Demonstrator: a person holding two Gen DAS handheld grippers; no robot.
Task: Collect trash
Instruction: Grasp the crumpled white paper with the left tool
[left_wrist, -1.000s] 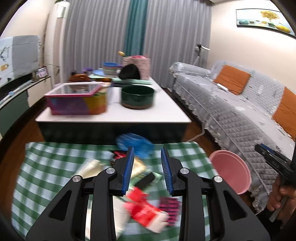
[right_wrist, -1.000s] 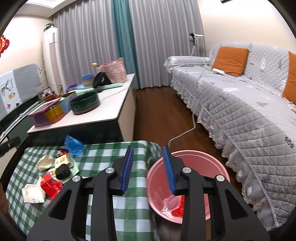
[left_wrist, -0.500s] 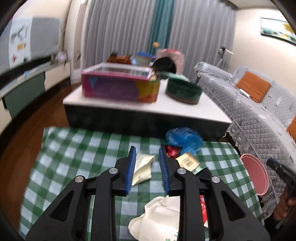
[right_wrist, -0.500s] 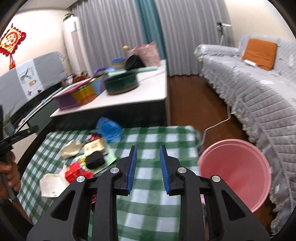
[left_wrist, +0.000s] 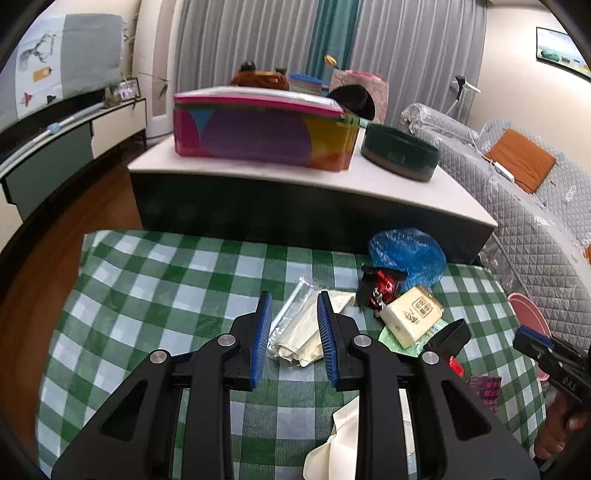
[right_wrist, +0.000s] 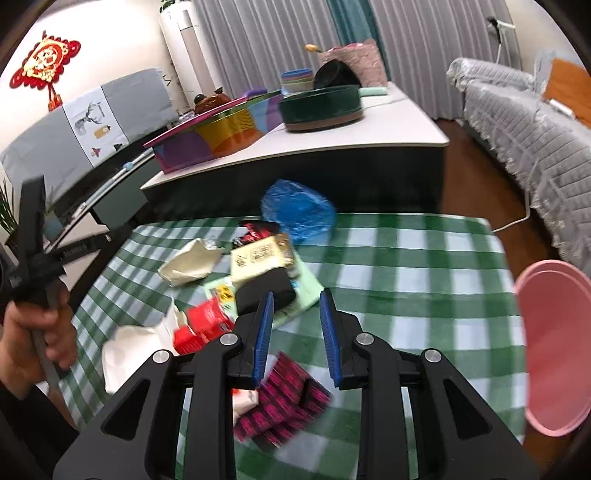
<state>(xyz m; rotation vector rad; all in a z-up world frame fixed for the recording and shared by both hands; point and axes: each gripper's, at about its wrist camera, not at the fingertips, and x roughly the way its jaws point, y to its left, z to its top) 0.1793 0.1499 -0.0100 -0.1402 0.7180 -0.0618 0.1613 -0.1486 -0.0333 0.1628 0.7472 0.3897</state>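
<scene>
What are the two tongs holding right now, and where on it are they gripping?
Nothing. The left tongs hang open over a crumpled cream wrapper without pinching it, and the right tongs are open over the checked cloth.

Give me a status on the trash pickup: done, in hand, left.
Done: nothing that these views confirm; the pink bin's inside is hidden. In hand: nothing yet; the left gripper is open, framing the cream wrapper; the right gripper is open and empty. Left: blue bag, yellow box, red packet, magenta wrapper.

left gripper (left_wrist: 293, 325): jaws apart, tilted down | right gripper (right_wrist: 296, 325): jaws apart, tilted down
</scene>
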